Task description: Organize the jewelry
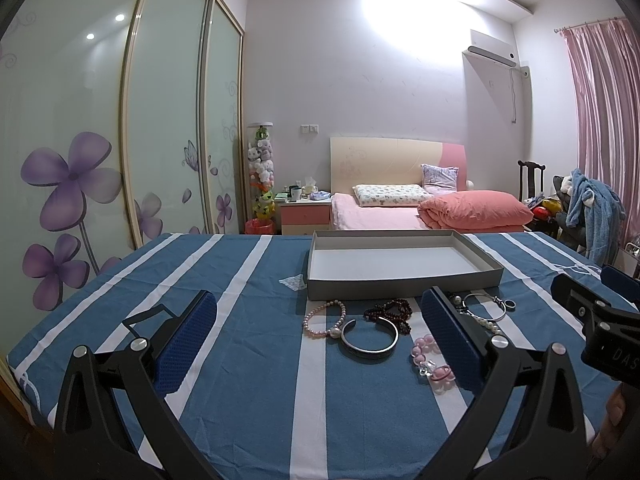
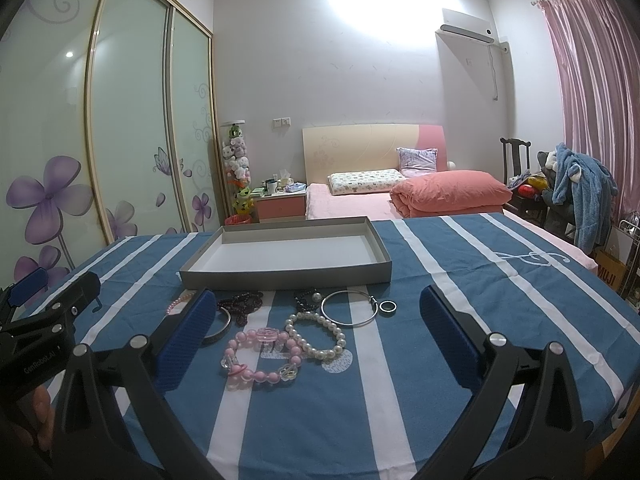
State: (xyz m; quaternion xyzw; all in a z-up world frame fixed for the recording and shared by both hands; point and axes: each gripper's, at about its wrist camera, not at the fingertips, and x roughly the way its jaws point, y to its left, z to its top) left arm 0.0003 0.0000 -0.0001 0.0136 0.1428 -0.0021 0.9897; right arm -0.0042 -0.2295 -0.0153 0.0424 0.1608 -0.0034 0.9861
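Observation:
An empty grey tray (image 1: 400, 278) (image 2: 280, 274) stands on the striped blue cloth. In front of it lies jewelry: a pink pearl bracelet (image 1: 320, 316), a silver cuff (image 1: 370, 338) (image 2: 220, 328), dark red beads (image 1: 390, 312) (image 2: 240, 304), a pink bead bracelet (image 1: 430, 364) (image 2: 260, 360), a white pearl bracelet (image 2: 320, 332), a thin silver bangle (image 2: 350, 308) and a small ring (image 2: 388, 307). My left gripper (image 1: 320, 344) is open above the cuff, empty. My right gripper (image 2: 316, 340) is open above the pink and white bracelets, empty.
The table's blue and white striped cloth (image 1: 240, 280) reaches to the far edge behind the tray. Beyond it stand a bed (image 1: 400, 208), a wardrobe (image 1: 120, 140) at left and a chair with clothes (image 2: 576, 192) at right.

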